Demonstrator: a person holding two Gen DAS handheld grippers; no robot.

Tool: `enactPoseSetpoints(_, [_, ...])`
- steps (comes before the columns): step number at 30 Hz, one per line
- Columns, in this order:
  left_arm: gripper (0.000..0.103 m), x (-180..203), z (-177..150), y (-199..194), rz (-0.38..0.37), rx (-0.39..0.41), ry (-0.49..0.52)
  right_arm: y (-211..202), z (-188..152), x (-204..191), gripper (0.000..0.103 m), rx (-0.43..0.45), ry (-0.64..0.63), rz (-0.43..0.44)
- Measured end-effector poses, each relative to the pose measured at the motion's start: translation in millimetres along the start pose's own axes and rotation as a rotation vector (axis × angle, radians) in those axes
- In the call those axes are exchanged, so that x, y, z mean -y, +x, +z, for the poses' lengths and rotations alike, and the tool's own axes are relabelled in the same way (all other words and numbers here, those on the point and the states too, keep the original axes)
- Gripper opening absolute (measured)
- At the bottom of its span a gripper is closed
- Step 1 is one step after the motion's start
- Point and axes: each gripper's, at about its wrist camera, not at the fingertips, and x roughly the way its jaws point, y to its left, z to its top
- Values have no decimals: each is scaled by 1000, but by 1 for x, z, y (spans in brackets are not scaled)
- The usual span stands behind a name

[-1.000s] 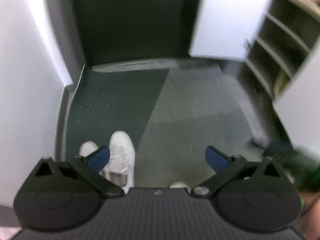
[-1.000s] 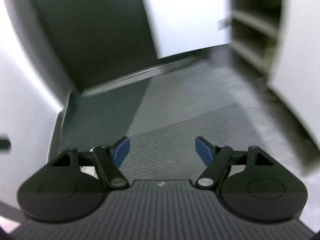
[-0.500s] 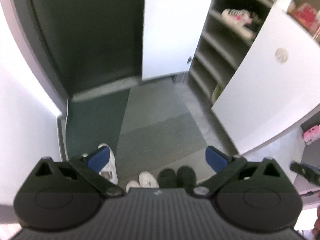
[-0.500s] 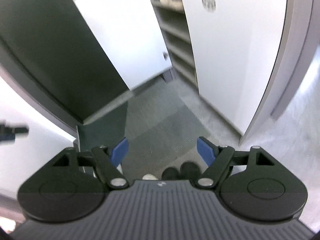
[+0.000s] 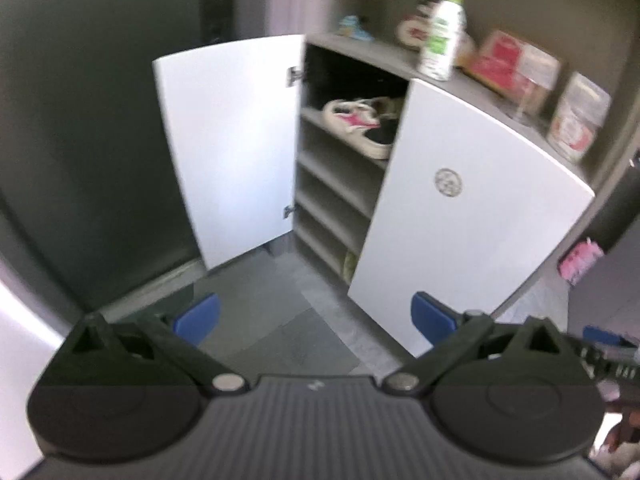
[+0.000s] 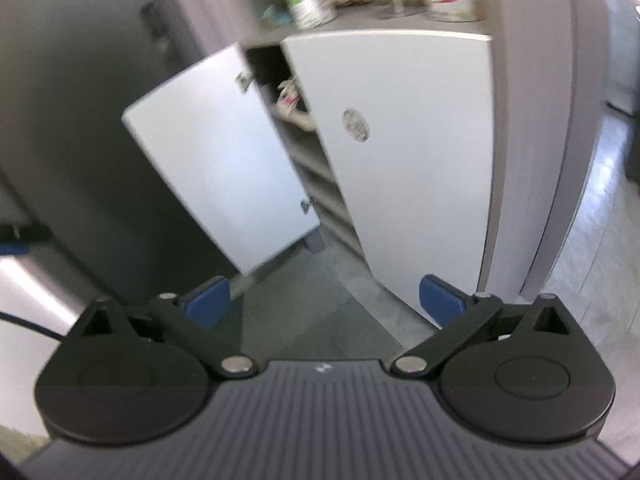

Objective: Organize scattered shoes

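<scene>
A shoe cabinet [image 5: 340, 184] with grey shelves stands ahead with both white doors swung open. A white and pink shoe [image 5: 356, 124] lies on an upper shelf; it also shows in the right wrist view [image 6: 290, 100]. My left gripper [image 5: 316, 320] is open and empty, held well back from the cabinet above the floor. My right gripper [image 6: 324, 300] is open and empty too, facing the cabinet [image 6: 316, 176] from further right. No floor shoes are in view.
The left door [image 5: 228, 144] and right door [image 5: 464, 220] stick out into the entry. A bottle [image 5: 442, 28], boxes and tins stand on the cabinet top. A dark wall is on the left. Grey mat [image 5: 280, 320] covers the floor.
Both views have tilted up from the floor to the cabinet. The white and black shoes on the floor have dropped out of sight. Both grippers stay open.
</scene>
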Motion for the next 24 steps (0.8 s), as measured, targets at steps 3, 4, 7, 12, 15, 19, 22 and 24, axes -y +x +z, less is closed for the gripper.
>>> enactPoseSetpoints(3, [103, 6, 17, 15, -71, 33, 65, 14, 7, 6, 103, -19, 40, 2])
enactPoseSetpoints(4, [103, 6, 23, 23, -93, 46, 83, 20, 10, 7, 103, -27, 39, -3])
enactPoseSetpoints(7, [103, 0, 45, 57, -146, 90, 159, 41, 16, 5, 103, -53, 43, -34])
enactPoseSetpoints(12, [103, -20, 116, 144, -298, 169, 376, 94, 37, -6, 103, -69, 67, -145])
enactPoseSetpoints(15, [102, -31, 170, 209, -511, 187, 484, 121, 56, -21, 103, -57, 163, -281])
enactPoseSetpoints(19, [98, -29, 234, 287, -688, 90, 544, 153, 81, -43, 103, -41, 333, -474])
enactPoseSetpoints(22, [97, -17, 276, 329, -819, 87, 633, 176, 95, -75, 103, -20, 579, -513])
enactPoseSetpoints(24, [94, 2, 293, 349, -902, 128, 753, 178, 99, -101, 103, 7, 641, -539])
